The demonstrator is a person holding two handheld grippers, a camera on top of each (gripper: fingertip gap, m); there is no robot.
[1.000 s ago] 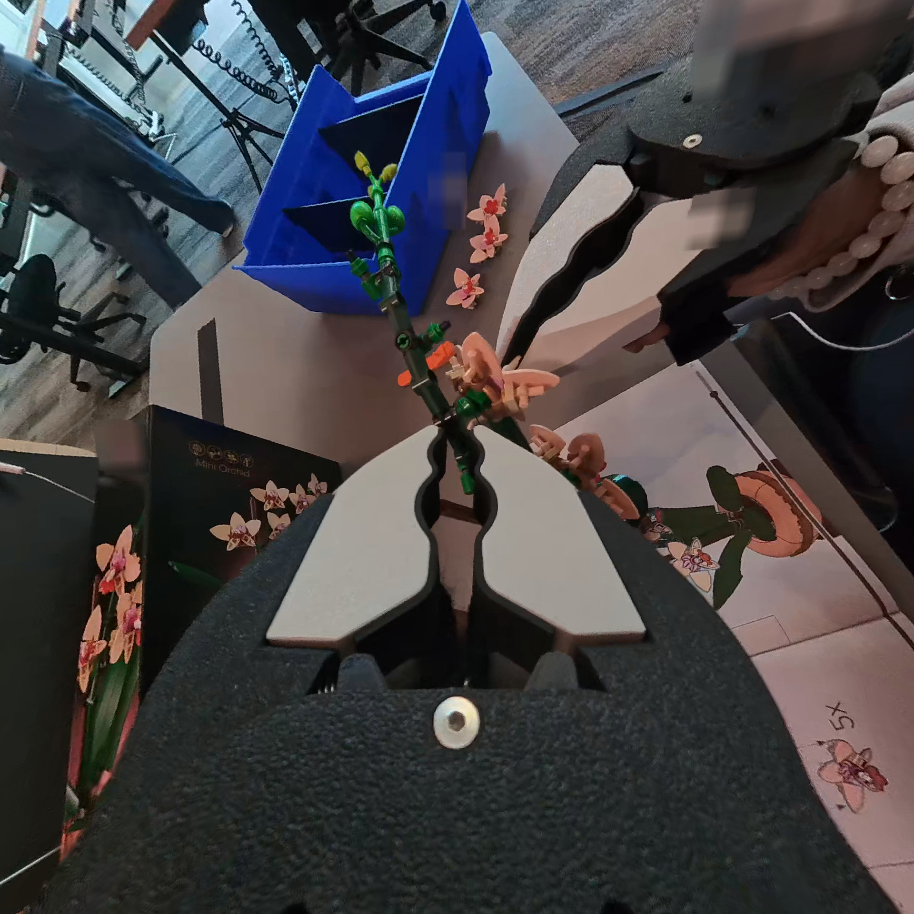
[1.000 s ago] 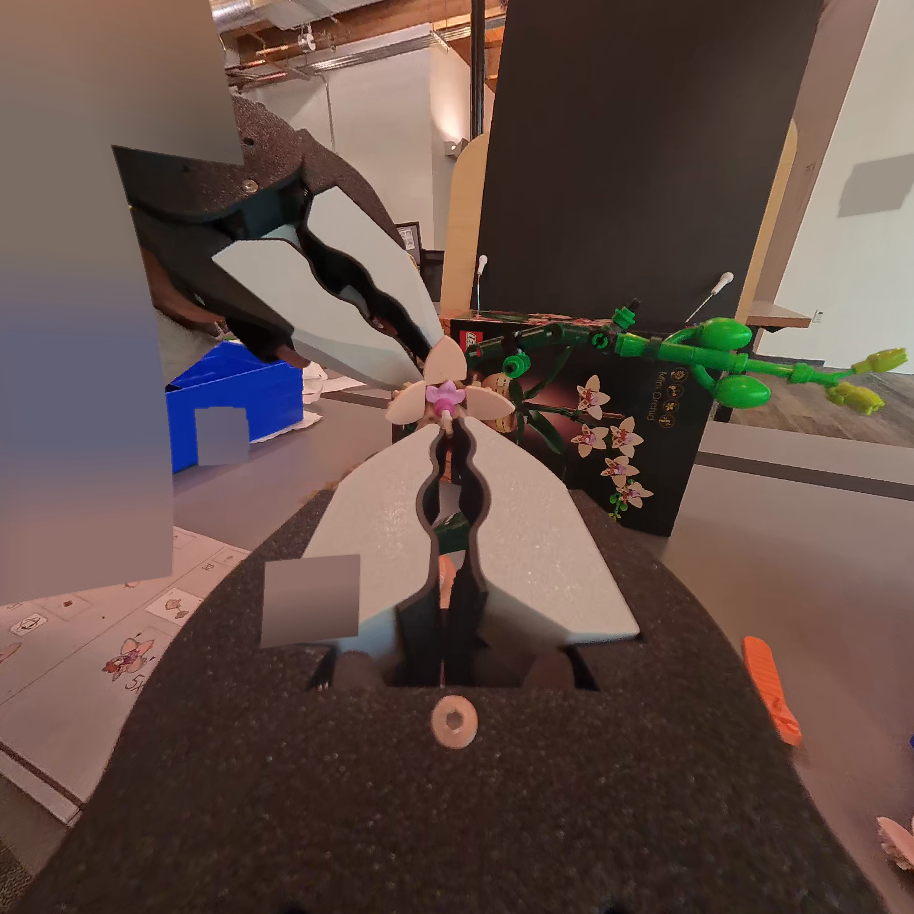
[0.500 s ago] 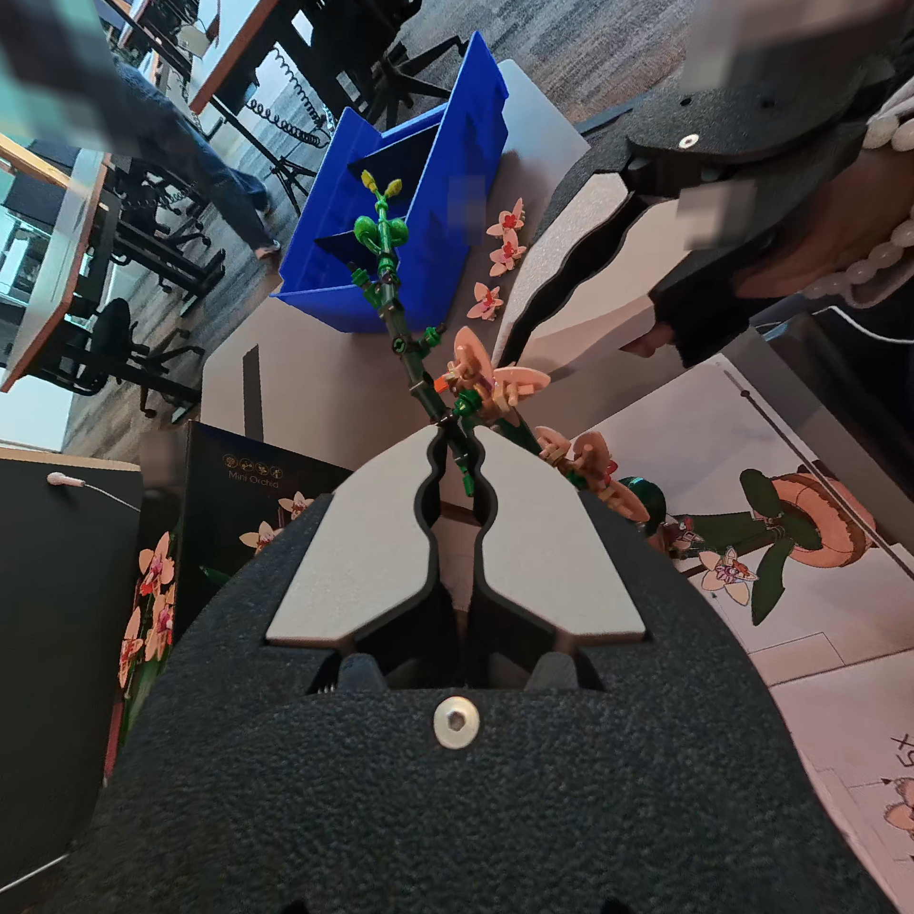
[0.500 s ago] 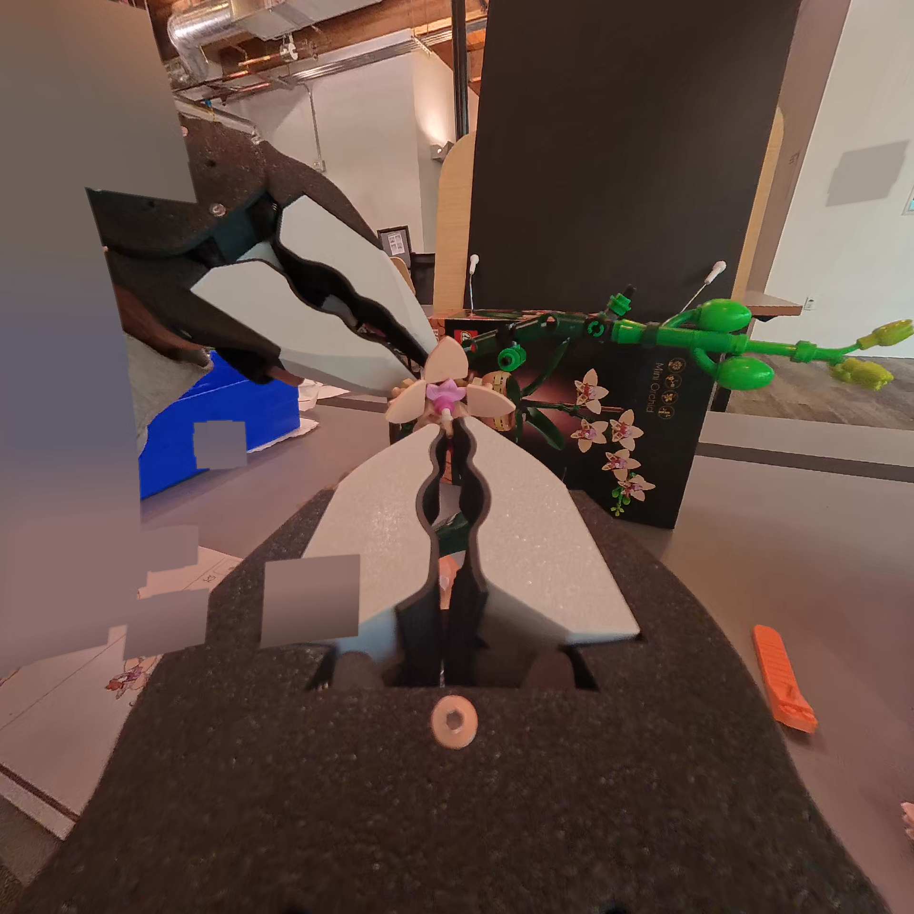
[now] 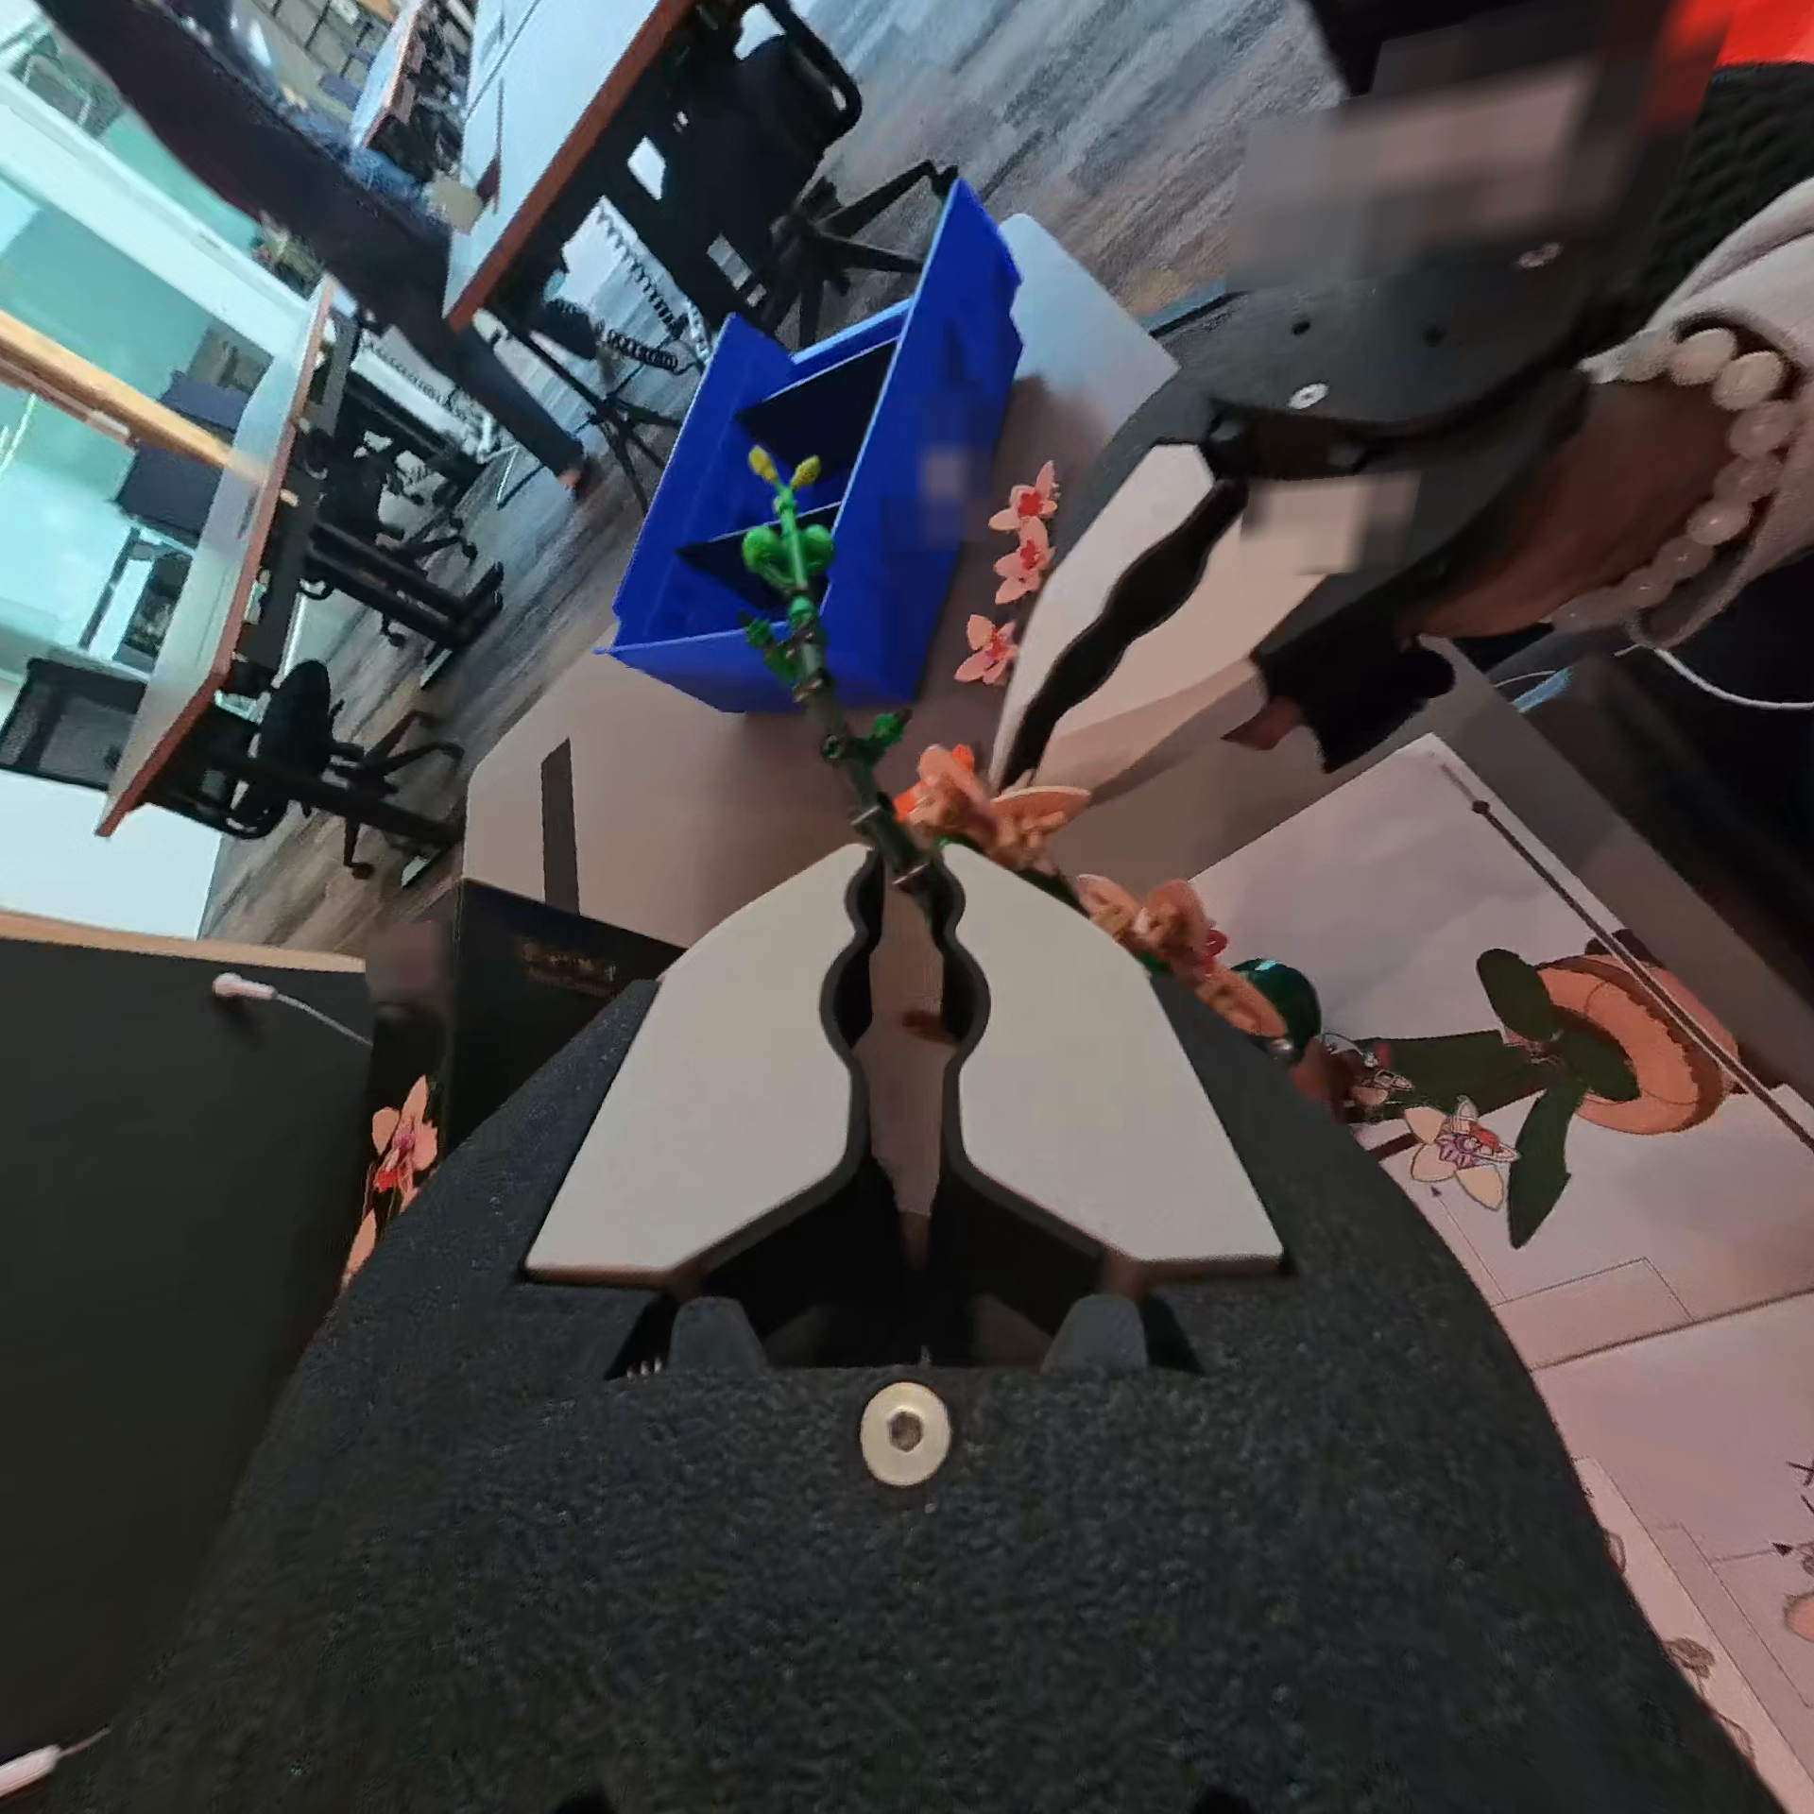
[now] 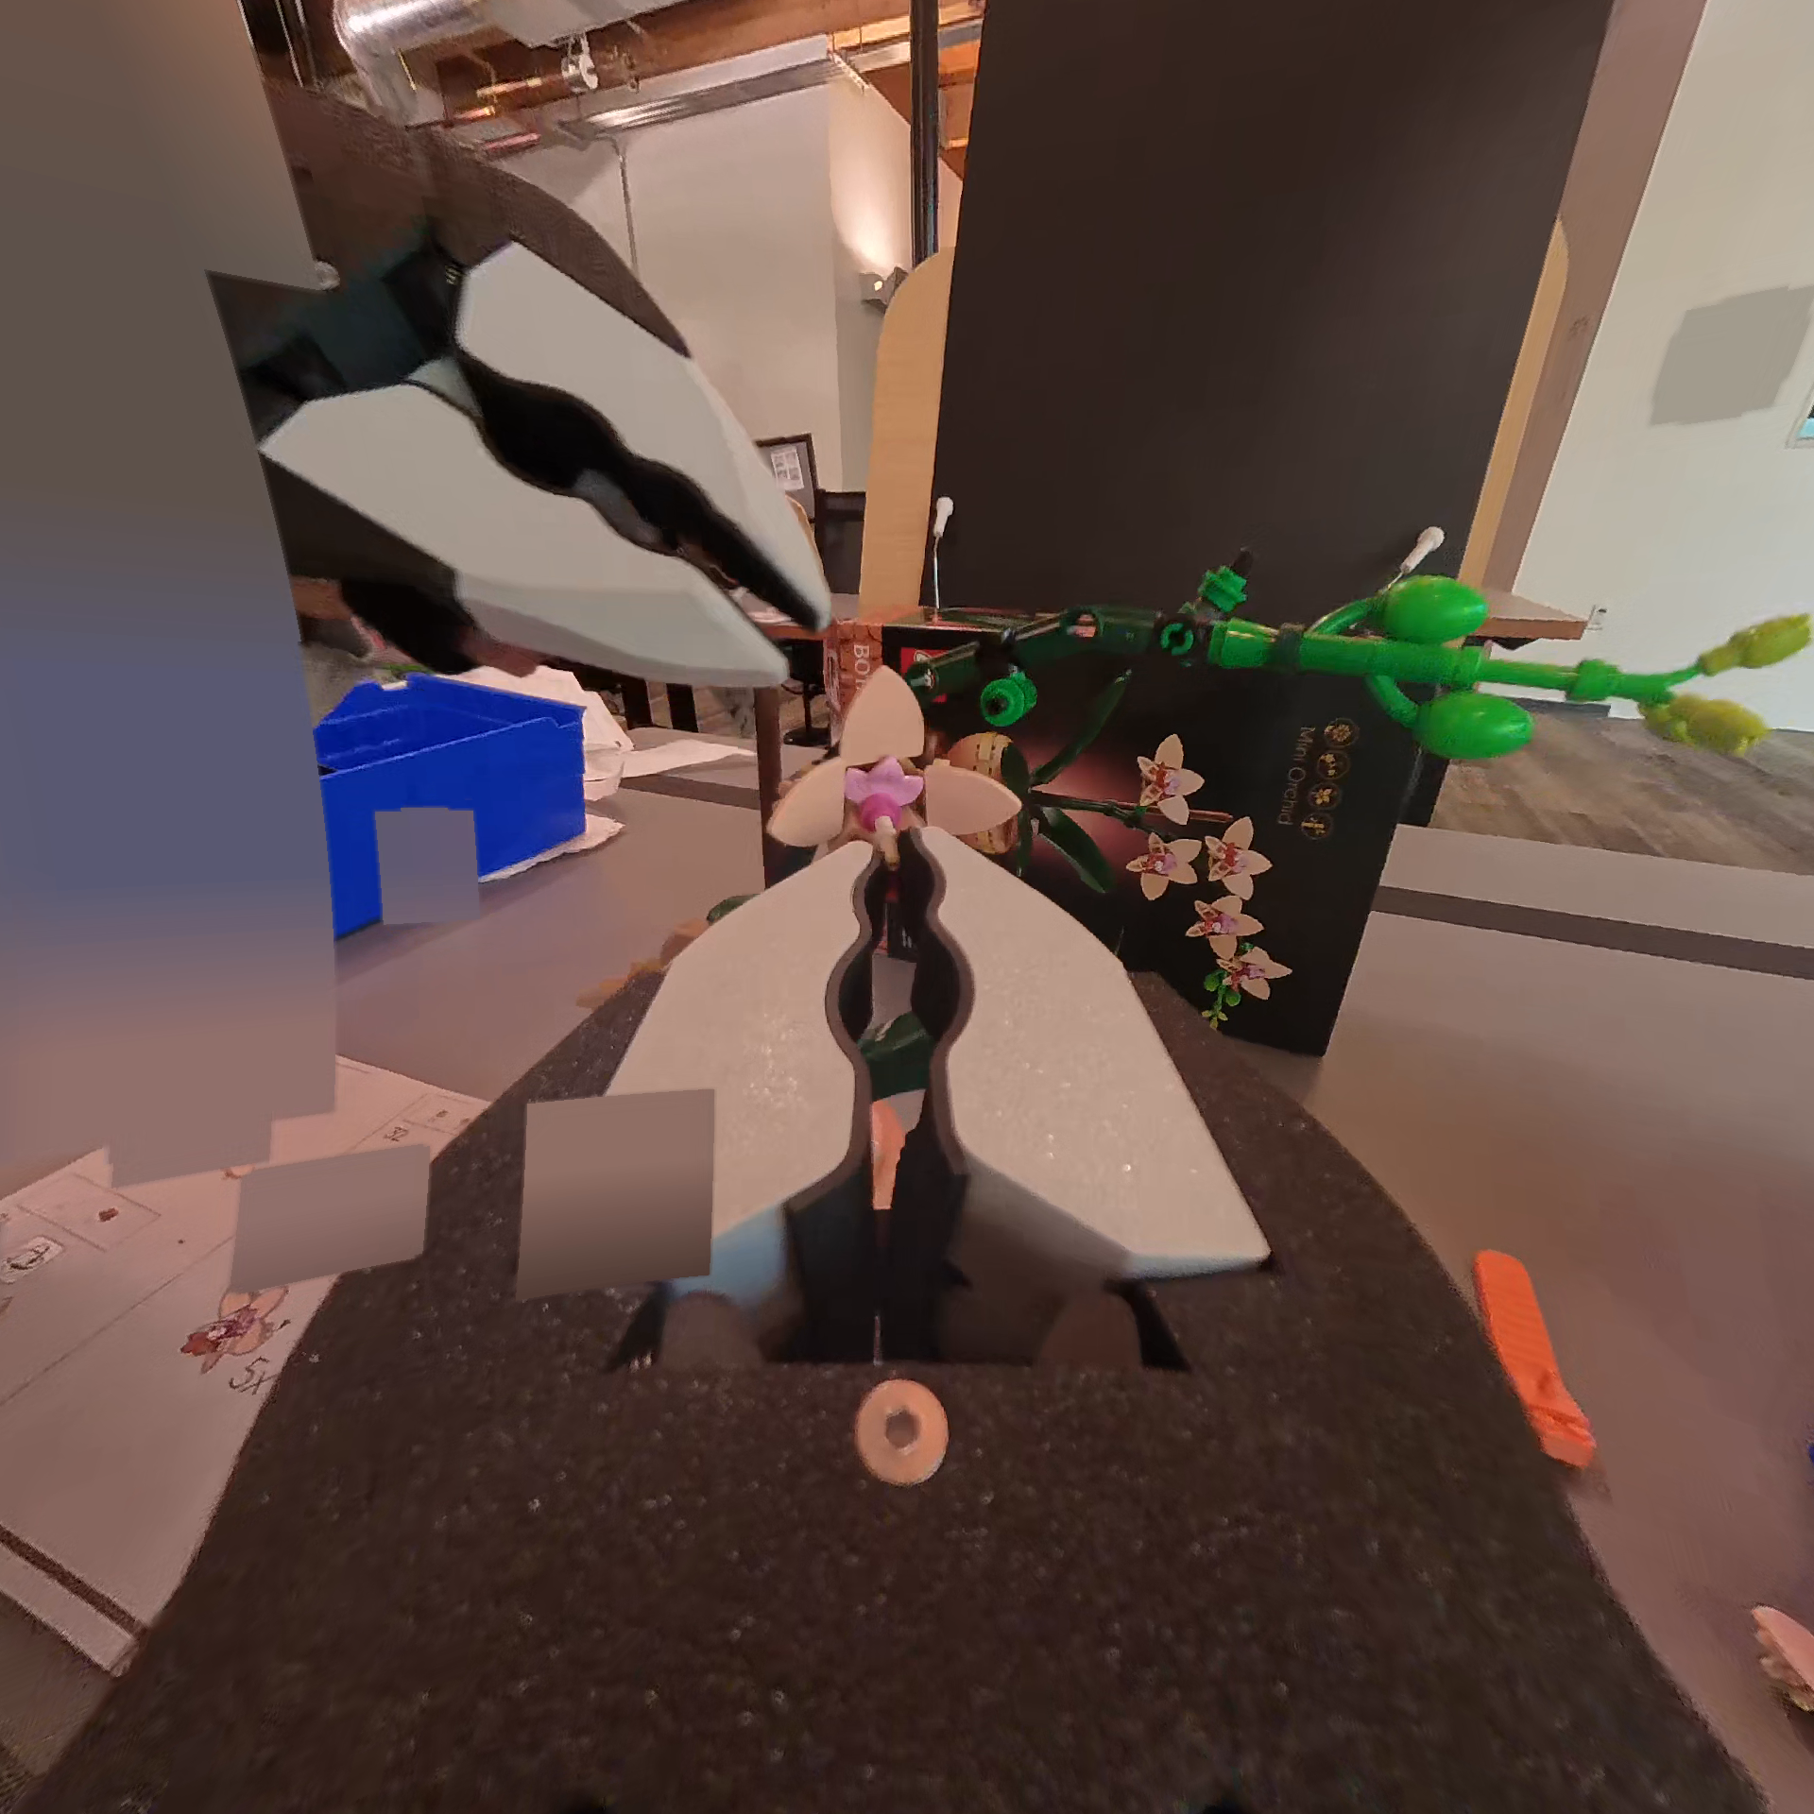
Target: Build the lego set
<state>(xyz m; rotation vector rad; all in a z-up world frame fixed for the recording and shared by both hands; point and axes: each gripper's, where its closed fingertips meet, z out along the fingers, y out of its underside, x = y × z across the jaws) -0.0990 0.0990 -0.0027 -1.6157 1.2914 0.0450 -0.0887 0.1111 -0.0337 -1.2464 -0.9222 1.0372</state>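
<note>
My left gripper (image 5: pixel 905 864) is shut on the lower end of a green lego orchid stem (image 5: pixel 800 628), held only by the very fingertips. The stem carries green buds and yellow tips. In the right wrist view the stem (image 6: pixel 1276 648) runs out to the right from the left gripper (image 6: pixel 805 628). My right gripper (image 6: pixel 898 856) is shut on a cream orchid flower (image 6: pixel 883 775) with a pink centre, held just below the stem's near end. In the left wrist view the right gripper (image 5: pixel 1016 775) and its flower (image 5: pixel 991 810) sit right beside the stem.
A blue bin (image 5: pixel 883 589) stands behind, with three loose flowers (image 5: pixel 1021 569) beside it. The dark set box (image 6: pixel 1266 844) stands upright ahead. The instruction booklet (image 5: pixel 1472 982) lies on the table. An orange separator tool (image 6: pixel 1531 1355) and another loose flower (image 6: pixel 1787 1659) lie right. Left and right tips are no more than a few centimetres apart.
The left gripper has drawn back along the stem, so less of it sits between the fingers, and its view has tilted. The right gripper still holds the flower next to the stem.
</note>
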